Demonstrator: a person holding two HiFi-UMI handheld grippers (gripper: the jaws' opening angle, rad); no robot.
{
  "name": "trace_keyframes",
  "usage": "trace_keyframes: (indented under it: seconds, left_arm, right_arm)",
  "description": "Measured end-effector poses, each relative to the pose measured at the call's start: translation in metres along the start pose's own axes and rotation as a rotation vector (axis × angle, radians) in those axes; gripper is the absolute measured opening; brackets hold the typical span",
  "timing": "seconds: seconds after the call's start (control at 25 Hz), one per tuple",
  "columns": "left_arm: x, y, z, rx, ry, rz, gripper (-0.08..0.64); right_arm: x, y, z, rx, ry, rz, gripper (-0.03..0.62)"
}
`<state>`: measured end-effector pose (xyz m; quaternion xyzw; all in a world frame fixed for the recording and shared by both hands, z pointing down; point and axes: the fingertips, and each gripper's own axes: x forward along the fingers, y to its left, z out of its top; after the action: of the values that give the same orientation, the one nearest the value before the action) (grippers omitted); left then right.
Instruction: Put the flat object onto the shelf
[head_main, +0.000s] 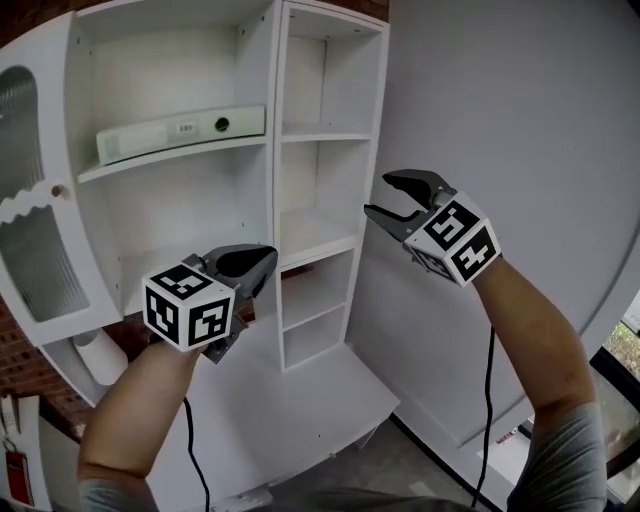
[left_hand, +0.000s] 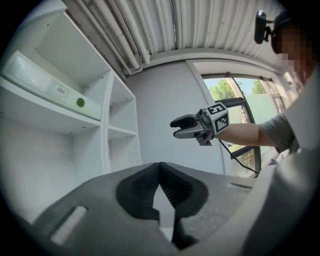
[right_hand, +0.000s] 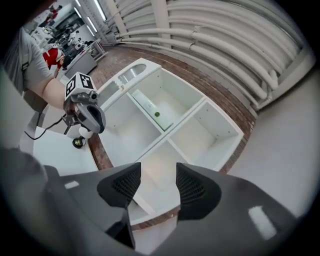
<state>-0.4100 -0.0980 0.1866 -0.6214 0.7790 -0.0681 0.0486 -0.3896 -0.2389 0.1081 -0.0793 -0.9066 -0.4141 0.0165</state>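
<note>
1. The cabinet (head_main: 274, 150) is the big thing here. It's white with open compartments, and its door (head_main: 35, 260) hangs open on the left.
2. The shelf (head_main: 170, 160) I care about is the upper board in the wide left compartment.
3. The flat object (head_main: 180, 132) is a long pale slab with a dark round dot on its front face. It's lying flat on that shelf and fills most of the width. Its front edge sits close to the lip, and nothing is touching it.
4. My right gripper (head_main: 378, 196) is out in front of the narrow right column, well apart from the flat object. Its jaws are spread and there's nothing between them. From its own view, all I see through the gap is the cabinet.
5. My left gripper (head_main: 262, 268) is lower down, in front of the compartment under the shelf. Its tips are pinched together on nothing, so that hand's empty too.
6. My read is that the placing step is basically done, since the flat object is on the shelf and neither tool has hold of it.
7. As for what's next, probably not much. If that front edge bugs me, I'd push it further back with closed tips, nice and gentle. A shove at one end could skew it or tip it off the lip. Otherwise I'd just keep both tools clear of the shelf.
</note>
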Motion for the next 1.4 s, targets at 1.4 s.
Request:
trace_keyframes:
  seconds: [1.4]
  left_arm:
    - [0.259, -0.504, -0.184, -0.074, 0.174, -0.936, -0.002]
  right_arm:
    - [-0.508, 0.186, -0.37, 0.714, 0.605, -0.713, 0.009]
